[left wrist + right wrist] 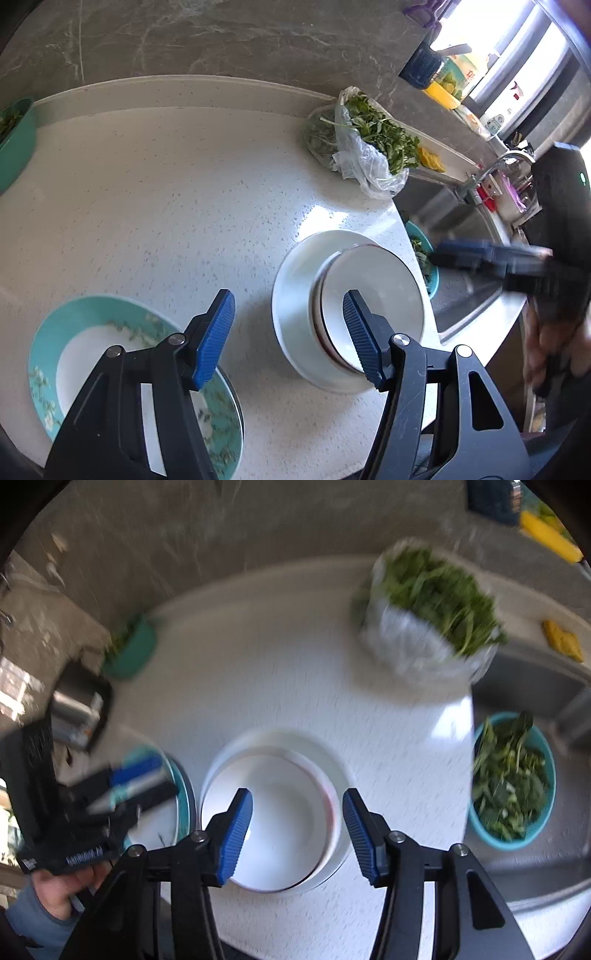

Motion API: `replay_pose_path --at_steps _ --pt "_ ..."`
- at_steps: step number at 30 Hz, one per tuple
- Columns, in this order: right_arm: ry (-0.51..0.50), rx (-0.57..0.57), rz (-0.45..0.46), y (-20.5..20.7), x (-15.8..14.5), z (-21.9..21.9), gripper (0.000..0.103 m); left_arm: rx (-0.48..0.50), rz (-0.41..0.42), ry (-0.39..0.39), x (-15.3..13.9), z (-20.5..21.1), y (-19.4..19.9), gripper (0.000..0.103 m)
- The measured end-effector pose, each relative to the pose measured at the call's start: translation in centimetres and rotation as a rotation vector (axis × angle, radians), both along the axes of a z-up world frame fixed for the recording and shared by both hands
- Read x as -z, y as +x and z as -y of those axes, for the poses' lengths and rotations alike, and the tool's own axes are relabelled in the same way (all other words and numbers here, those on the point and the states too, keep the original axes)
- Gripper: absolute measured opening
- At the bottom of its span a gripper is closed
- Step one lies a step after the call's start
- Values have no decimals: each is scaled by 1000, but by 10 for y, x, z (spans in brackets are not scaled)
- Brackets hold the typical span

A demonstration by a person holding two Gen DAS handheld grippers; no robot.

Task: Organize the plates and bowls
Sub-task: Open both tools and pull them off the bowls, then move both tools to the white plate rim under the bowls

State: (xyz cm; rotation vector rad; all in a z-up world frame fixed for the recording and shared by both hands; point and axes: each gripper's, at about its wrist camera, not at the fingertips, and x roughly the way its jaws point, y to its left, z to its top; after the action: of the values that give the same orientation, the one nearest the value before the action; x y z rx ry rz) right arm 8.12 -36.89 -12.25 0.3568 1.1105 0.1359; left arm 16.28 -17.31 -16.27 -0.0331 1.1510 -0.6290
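Blue ribbed fingers (236, 834) of the right gripper (297, 832) fill the foreground of its own view, spread apart with nothing between them, hanging over a stack of white bowls (280, 812) without touching it. That stack sits on the speckled white counter (266, 657) near its front edge: a shallow white bowl nested in wider white ones, with a thin dark red line showing at one rim. The picture is blurred.

From the left wrist view, the left gripper (288, 334) also has its jaws released and empty. Its left finger hangs over a teal plate (92, 314) with a flower pattern and a white centre, which lies flat on the counter just beside the bowls; its right finger overlaps the stack in the picture, though contact cannot be told.

Further back, a clear plastic bag of leafy greens (369, 144) lies near the counter's rear edge. A steel sink (465, 236) lies to the right, with a teal basin of greens (513, 779) in it and a tap (506, 162) behind. Another green tub (16, 140) stands at the counter's far left. A hand (62, 886) in a grey sleeve holds the left gripper.
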Motion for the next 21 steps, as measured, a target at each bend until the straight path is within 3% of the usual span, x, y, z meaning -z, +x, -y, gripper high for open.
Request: replay_pose_path --at_steps 5,9,16,21 --pt "19 88 137 -20 -23 31 54 57 31 6 -9 -6 -21 59" --pt "-11 131 118 -38 -25 38 54 51 23 -4 -7 -9 -33 59" --pt "-49 20 79 -32 -13 39 54 11 53 27 -7 -5 -59 59" --pt "-51 -142 48 -9 9 43 54 -133 38 52 2 -2 -72 59"
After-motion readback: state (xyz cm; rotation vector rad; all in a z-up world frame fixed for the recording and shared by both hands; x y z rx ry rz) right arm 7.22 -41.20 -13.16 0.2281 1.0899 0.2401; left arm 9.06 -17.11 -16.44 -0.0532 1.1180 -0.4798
